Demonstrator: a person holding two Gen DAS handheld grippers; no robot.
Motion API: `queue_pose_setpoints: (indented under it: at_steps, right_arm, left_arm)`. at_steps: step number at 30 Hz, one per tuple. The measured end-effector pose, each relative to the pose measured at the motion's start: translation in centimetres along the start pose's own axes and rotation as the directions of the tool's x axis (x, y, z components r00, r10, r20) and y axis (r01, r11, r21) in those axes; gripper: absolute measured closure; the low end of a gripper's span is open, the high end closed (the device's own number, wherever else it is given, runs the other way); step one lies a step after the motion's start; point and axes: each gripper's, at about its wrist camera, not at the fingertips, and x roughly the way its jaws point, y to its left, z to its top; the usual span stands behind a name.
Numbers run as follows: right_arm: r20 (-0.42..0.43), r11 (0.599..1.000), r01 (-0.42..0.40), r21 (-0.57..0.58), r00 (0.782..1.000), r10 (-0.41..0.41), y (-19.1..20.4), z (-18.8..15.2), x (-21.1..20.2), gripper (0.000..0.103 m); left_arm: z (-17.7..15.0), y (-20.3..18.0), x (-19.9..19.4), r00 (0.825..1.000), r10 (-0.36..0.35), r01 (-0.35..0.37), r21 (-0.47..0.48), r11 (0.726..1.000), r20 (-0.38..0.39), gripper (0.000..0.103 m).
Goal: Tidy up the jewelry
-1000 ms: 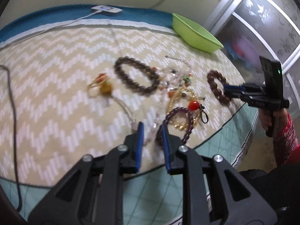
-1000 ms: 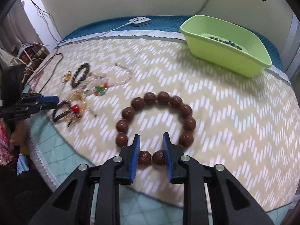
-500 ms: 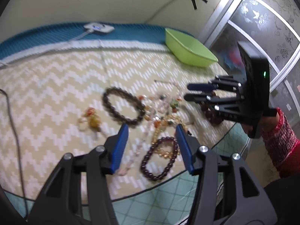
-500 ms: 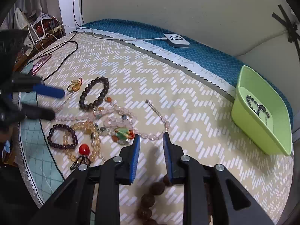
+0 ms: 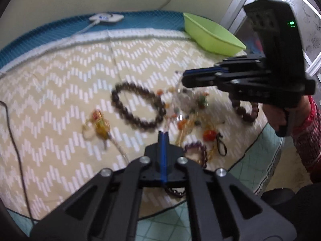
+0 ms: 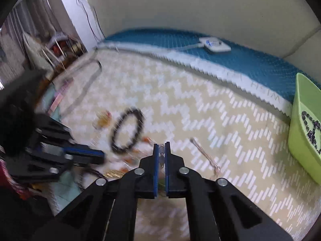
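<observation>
A pile of beaded jewelry [image 5: 192, 116] lies at centre right of the left view on a zigzag-patterned cloth [image 5: 60, 92]. The right gripper [image 5: 183, 78] reaches over it, fingers pinching a clear bead strand [image 6: 161, 154]. The left gripper [image 5: 163, 135], spread wide half a second ago, now has its fingers pressed together. A dark bracelet [image 5: 138, 106] lies left of the pile. A green basin [image 5: 212, 34] sits upper right, by the wall.

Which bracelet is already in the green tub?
The dark beaded one lying in the green tub. Every other bracelet, like the black bead ring, lies out on the zigzag cloth.
</observation>
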Motion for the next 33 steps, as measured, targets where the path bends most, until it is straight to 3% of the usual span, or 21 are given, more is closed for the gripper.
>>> queue_pose_setpoints:
  at_steps: [3, 6, 7, 9, 11, 14, 17, 19, 20, 21, 27, 33]
  right_arm:
    - [0.061, 0.999, -0.037, 0.018, 0.997, 0.036, 0.6, 0.6, -2.9, 0.103]
    - [0.134, 0.999, -0.046, 0.012, 0.990, 0.044, 1.3, 1.7, -6.1, 0.103]
    - [0.159, 0.999, -0.044, 0.007, 0.986, 0.042, 1.5, 2.1, -7.1, 0.103]
    - [0.211, 1.000, -0.031, -0.005, 0.977, 0.031, 2.0, 3.0, -9.3, 0.103]
    - [0.250, 1.000, -0.019, -0.011, 0.968, 0.021, 2.2, 3.8, -10.9, 0.103]
    - [0.310, 1.000, -0.006, -0.008, 0.951, 0.008, 2.4, 4.7, -13.6, 0.103]
    - [0.367, 1.000, 0.005, -0.011, 0.930, 0.000, 2.6, 5.6, -16.5, 0.103]
    - [0.404, 1.000, 0.025, -0.013, 0.915, -0.018, 2.5, 6.2, -18.3, 0.103]
    - [0.417, 0.999, 0.034, -0.012, 0.908, -0.026, 2.4, 6.4, -19.1, 0.103]
    - [0.434, 0.999, 0.050, -0.007, 0.900, -0.042, 2.2, 6.5, -19.9, 0.103]
    - [0.486, 0.993, 0.107, 0.058, 0.865, -0.122, -0.9, 7.3, -23.4, 0.103]
    - [0.518, 0.981, 0.127, 0.148, 0.835, -0.186, -5.7, 6.6, -25.2, 0.103]
  left_arm:
    - [1.1, -0.1, -1.9, 0.998, -0.042, 0.042, -0.013, 0.999, 0.055, 0.103]
    - [2.4, -0.4, -4.2, 0.990, -0.014, 0.019, -0.030, 0.999, 0.137, 0.099]
    - [3.0, -0.6, -4.9, 0.987, -0.020, 0.026, -0.037, 0.999, 0.161, 0.092]
    - [4.0, -1.3, -5.9, 0.978, -0.026, 0.034, -0.032, 0.999, 0.206, 0.049]
    - [5.2, -2.7, -7.1, 0.959, -0.028, 0.030, -0.003, 1.000, 0.281, 0.034]
    - [7.3, -5.6, -7.4, 0.942, -0.037, 0.006, 0.093, 0.996, 0.333, 0.034]
    - [9.5, -8.1, -6.3, 0.939, -0.053, -0.005, 0.167, 0.986, 0.340, 0.034]
    - [10.7, -9.2, -5.5, 0.940, -0.053, -0.021, 0.211, 0.977, 0.337, 0.058]
    - [11.5, -9.9, -4.8, 0.946, -0.062, -0.014, 0.232, 0.973, 0.318, 0.085]
    - [12.1, -10.2, -4.4, 0.950, -0.076, 0.002, 0.237, 0.971, 0.303, 0.098]
    - [16.2, -12.5, -4.2, 0.940, -0.134, 0.054, 0.251, 0.966, 0.314, 0.098]
    - [21.1, -14.0, -1.6, 0.946, -0.141, 0.075, 0.227, 0.971, 0.292, 0.098]
